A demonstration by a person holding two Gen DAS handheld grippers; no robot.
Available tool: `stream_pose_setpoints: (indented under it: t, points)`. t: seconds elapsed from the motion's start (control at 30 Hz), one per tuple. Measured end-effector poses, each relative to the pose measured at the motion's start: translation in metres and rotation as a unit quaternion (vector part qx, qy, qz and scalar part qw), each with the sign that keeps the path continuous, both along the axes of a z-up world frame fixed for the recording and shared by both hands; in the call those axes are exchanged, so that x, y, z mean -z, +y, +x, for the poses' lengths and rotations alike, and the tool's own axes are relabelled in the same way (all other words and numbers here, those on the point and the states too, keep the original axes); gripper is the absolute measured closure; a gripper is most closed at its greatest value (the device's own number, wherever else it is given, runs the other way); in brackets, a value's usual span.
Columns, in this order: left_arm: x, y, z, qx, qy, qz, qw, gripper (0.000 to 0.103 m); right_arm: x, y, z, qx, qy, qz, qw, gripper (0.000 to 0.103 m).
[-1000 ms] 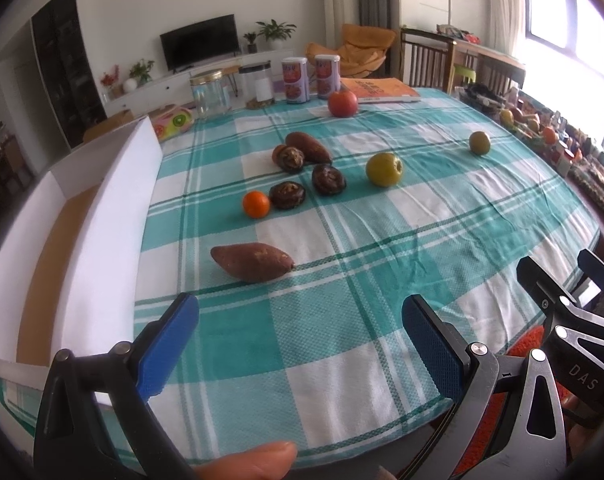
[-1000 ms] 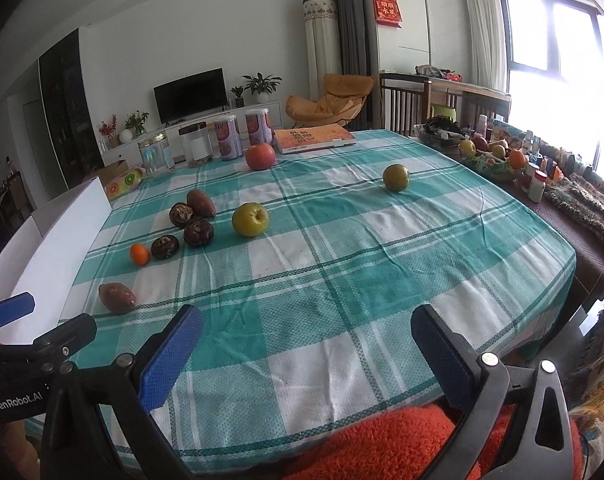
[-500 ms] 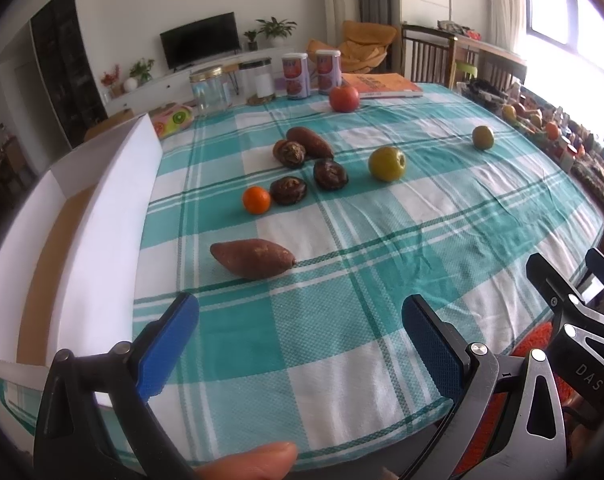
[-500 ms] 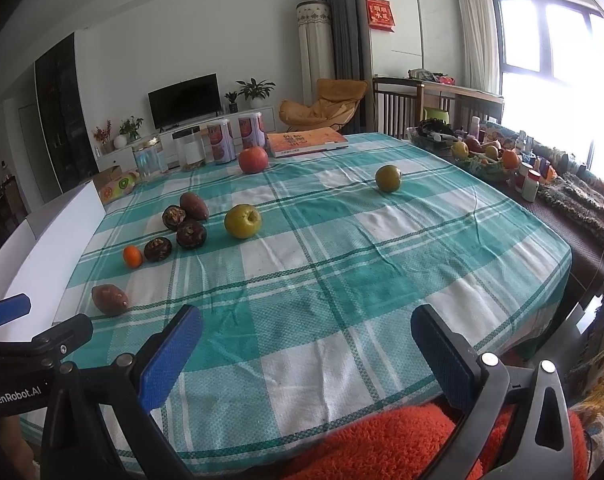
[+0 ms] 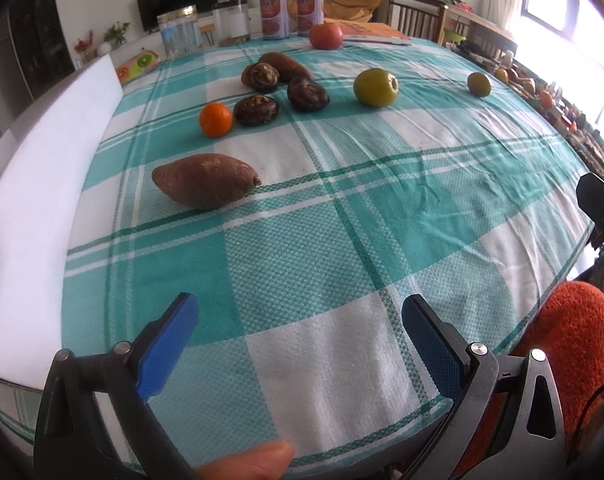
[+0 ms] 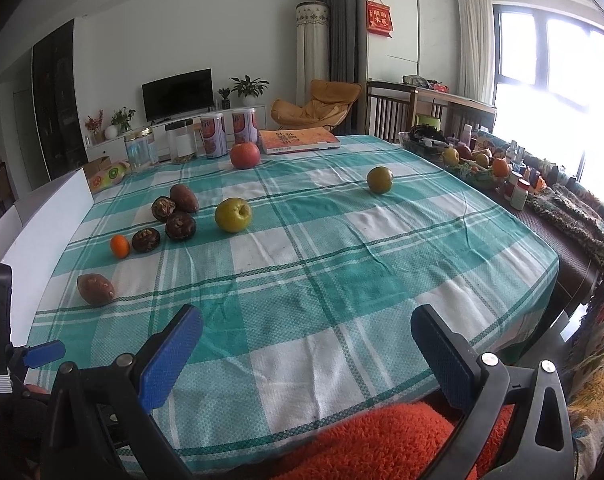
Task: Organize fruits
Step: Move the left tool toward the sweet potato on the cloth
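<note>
On the teal checked tablecloth lie a sweet potato, a small orange, three dark mushrooms, a second sweet potato, a green apple, a smaller green fruit and a red tomato. My left gripper is open over the table's near edge, short of the near sweet potato. My right gripper is open too, over the near edge, holding nothing.
A white open box runs along the table's left side. Jars and cans and an orange book stand at the far edge. A fruit basket and bottles crowd the right. An orange fuzzy cloth lies below.
The left gripper has moved forward and lower over the table, so the sweet potato and orange look closer. The right gripper has shifted only slightly. Both stay open.
</note>
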State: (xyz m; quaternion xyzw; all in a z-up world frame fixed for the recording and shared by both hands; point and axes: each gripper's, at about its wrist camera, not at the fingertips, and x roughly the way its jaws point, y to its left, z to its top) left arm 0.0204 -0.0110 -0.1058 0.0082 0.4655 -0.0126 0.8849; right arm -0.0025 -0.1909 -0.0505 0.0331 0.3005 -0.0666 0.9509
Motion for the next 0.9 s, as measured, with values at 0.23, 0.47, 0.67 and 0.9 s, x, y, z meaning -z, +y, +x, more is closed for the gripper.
stream_pose_setpoints:
  t: [0.23,0.47,0.67,0.9]
  points:
    - [0.014,-0.002,0.009,-0.007,0.015,-0.001,0.9999,0.001,0.002,-0.014,-0.001,0.008,-0.001,0.035,0.999,0.000]
    - [0.016,-0.001,0.012,-0.015,0.012,-0.005,0.9998,0.000,0.002,-0.013,-0.001,0.006,-0.001,0.029,1.000,0.000]
    - [0.017,0.000,0.011,-0.016,0.005,-0.002,0.9999,0.000,0.001,-0.007,-0.001,0.004,-0.002,0.020,1.000,0.000]
    - [0.016,0.000,0.013,-0.013,0.010,0.000,0.9999,0.000,0.001,-0.003,-0.002,0.001,0.000,0.012,1.000,0.000]
